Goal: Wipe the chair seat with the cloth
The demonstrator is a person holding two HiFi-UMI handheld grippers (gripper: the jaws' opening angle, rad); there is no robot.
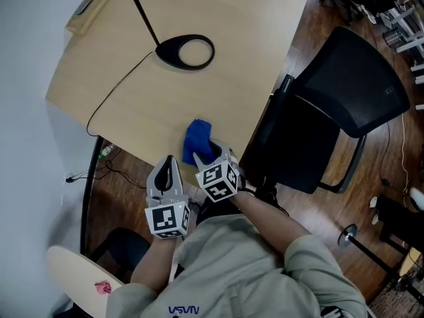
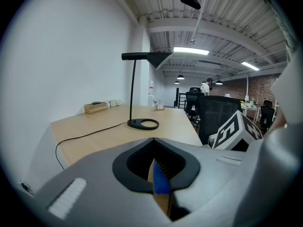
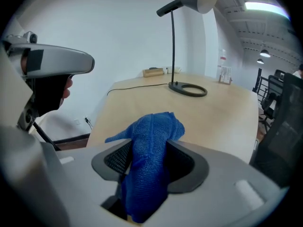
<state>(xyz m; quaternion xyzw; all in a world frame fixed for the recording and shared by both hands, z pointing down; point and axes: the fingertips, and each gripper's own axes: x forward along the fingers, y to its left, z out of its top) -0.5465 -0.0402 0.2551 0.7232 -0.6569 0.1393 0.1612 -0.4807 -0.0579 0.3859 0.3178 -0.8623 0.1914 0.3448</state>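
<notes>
The blue cloth (image 1: 197, 141) lies bunched on the wooden desk (image 1: 225, 105) near its front edge. My right gripper (image 1: 215, 154) is over its near end. In the right gripper view the cloth (image 3: 151, 131) fills the gap of my right gripper (image 3: 147, 171), whose jaws stand wide on either side of it. My left gripper (image 1: 169, 163) hangs just left of it off the desk edge. Its jaws (image 2: 158, 181) are nearly together, and only a thin slit shows between them. The black office chair's seat (image 1: 298, 144) sits to the right of the desk, with its backrest (image 1: 354, 78) beyond.
A black desk lamp's ring base (image 1: 186, 52) stands mid-desk, its cable (image 1: 109, 95) trailing toward the left edge. A wooden box (image 1: 86, 13) sits at the far left corner. A pale round seat (image 1: 73, 270) with a pink scrap is at lower left. More chairs stand at the back right.
</notes>
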